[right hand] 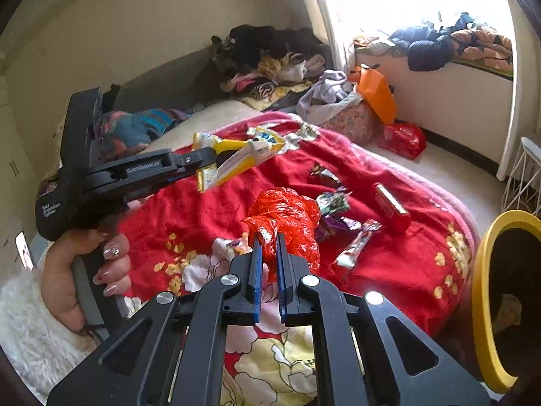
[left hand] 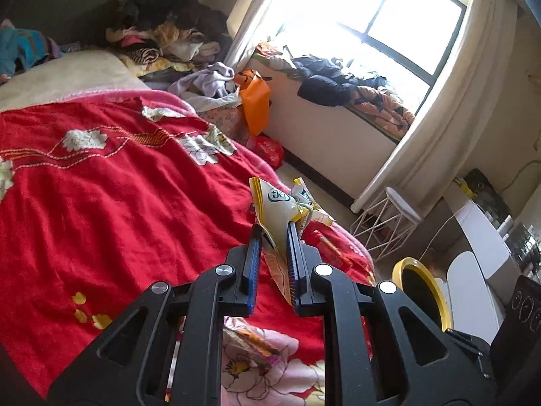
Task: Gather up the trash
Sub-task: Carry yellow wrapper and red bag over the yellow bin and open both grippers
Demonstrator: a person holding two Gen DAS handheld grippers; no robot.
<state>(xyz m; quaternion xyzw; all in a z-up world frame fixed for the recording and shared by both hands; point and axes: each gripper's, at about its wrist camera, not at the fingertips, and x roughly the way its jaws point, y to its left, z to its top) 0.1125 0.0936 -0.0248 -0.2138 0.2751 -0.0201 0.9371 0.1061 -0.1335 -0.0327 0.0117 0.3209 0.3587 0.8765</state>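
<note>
My left gripper (left hand: 274,229) is shut on a yellow-and-white snack wrapper (left hand: 279,208) and holds it above the red blanket (left hand: 118,203). The right wrist view shows this gripper (right hand: 206,160) from the side, the wrapper (right hand: 236,164) sticking out past its tips. My right gripper (right hand: 267,238) is shut on a crumpled red plastic bag (right hand: 287,215), lifted off the bed. On the blanket (right hand: 389,280) lie a purple foil wrapper (right hand: 333,203), a long silver wrapper (right hand: 358,243), a small dark wrapper (right hand: 324,172) and a red pack (right hand: 392,208). A yellow-rimmed bin (right hand: 480,304) stands at the bed's right.
A hand (right hand: 84,270) grips the left gripper's handle. A pile of clothes (right hand: 270,64) lies at the head of the bed. An orange bag (right hand: 377,94) and a red bag (right hand: 404,138) sit near the window ledge. A white wire stool (left hand: 389,223) stands on the floor beside the bin (left hand: 436,291).
</note>
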